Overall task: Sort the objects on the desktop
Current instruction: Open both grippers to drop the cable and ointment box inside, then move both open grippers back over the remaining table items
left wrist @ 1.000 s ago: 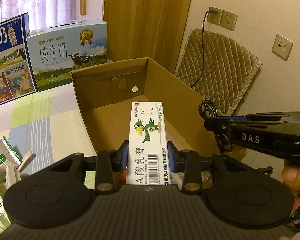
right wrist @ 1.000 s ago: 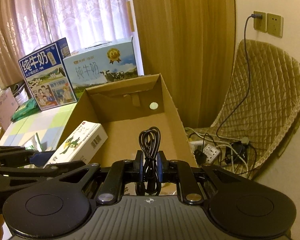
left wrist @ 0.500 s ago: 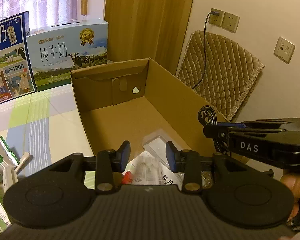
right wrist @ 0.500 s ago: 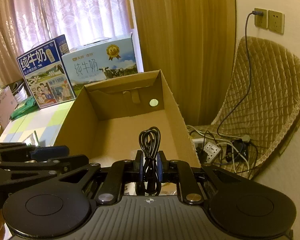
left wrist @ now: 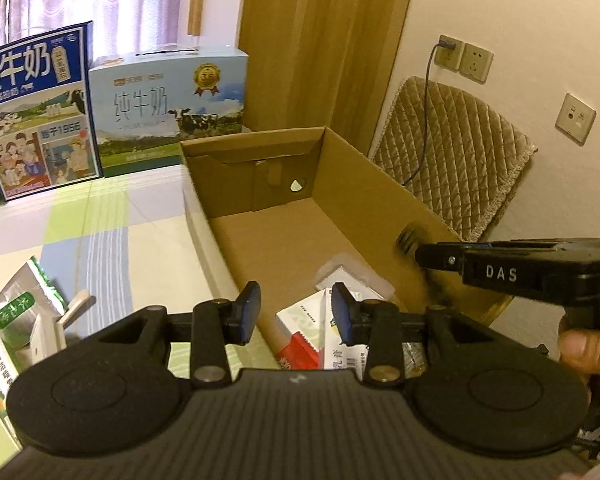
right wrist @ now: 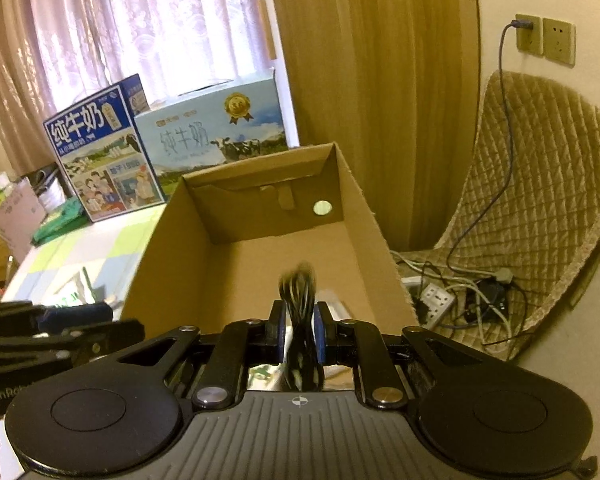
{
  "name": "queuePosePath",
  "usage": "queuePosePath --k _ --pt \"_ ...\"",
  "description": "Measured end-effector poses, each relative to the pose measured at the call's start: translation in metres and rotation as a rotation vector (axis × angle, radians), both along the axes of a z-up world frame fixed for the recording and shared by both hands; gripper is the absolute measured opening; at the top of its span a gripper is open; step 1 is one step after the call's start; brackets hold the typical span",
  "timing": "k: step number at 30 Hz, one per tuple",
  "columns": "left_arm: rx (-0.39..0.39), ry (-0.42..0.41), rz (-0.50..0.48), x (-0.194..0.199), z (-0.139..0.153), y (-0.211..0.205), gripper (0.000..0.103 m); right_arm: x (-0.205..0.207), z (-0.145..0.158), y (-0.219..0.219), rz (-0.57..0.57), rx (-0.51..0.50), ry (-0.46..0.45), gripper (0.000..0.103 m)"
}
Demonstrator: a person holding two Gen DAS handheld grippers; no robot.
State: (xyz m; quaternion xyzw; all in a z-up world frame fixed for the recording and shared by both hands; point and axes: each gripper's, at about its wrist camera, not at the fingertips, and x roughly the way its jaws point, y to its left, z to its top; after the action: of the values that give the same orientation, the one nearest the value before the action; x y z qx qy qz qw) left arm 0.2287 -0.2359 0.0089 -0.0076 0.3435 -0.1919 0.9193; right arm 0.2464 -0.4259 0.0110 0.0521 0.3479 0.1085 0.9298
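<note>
Right tongs [right wrist: 299, 330] pinched the coiled black cable [right wrist: 300, 300] over the cardboard box [right wrist: 364, 216], left tongs [left wrist: 294, 312] spread empty; I'd drop it mid-box.

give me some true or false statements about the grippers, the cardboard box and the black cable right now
1. The left gripper grips a carton. False: its jaws are open and empty.
2. The right gripper pinches a coiled black cable. True.
3. The open brown cardboard box holds nothing. False: a white and red carton lies inside.
4. Two milk gift boxes stand behind the cardboard box. True.
</note>
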Motion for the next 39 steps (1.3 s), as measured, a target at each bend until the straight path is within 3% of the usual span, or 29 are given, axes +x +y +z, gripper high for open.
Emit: queuePosePath --k 2,3,13,19,20,22,25,32,39 --pt "-0.002 -0.003 0.006 -0.003 0.001 0.003 0.033 0.000 0.002 0.001 -0.008 -0.005 -0.007 0.035" --pt "-0.003 -0.004 0.008 -0.004 0.002 0.005 0.033 -0.001 0.003 0.001 -0.014 -0.004 -0.014 0.053" --pt "-0.007 -0.004 0.042 -0.025 0.007 0.032 0.033 -0.020 0.013 0.002 -0.012 -0.007 -0.025 0.055" --pt "0.003 -0.019 0.080 -0.049 0.016 0.062 0.041 -0.041 0.030 0.013 0.013 0.017 -0.047 0.060" --pt "0.005 -0.021 0.089 -0.053 0.017 0.067 0.044 -0.046 0.034 0.017 0.020 0.019 -0.054 0.063" --pt "0.011 -0.023 0.109 -0.062 0.019 0.081 0.051 -0.052 0.040 0.026 0.034 0.026 -0.066 0.080" --pt "0.022 -0.025 0.138 -0.076 0.021 0.103 0.063 -0.061 0.048 0.043 0.071 0.034 -0.076 0.098" --pt "0.058 -0.010 0.271 -0.113 0.014 0.178 0.096 -0.081 0.054 0.094 0.172 0.032 -0.087 0.101" --pt "0.110 0.013 0.405 -0.136 0.004 0.250 0.101 -0.094 0.045 0.152 0.278 0.034 -0.071 0.101"
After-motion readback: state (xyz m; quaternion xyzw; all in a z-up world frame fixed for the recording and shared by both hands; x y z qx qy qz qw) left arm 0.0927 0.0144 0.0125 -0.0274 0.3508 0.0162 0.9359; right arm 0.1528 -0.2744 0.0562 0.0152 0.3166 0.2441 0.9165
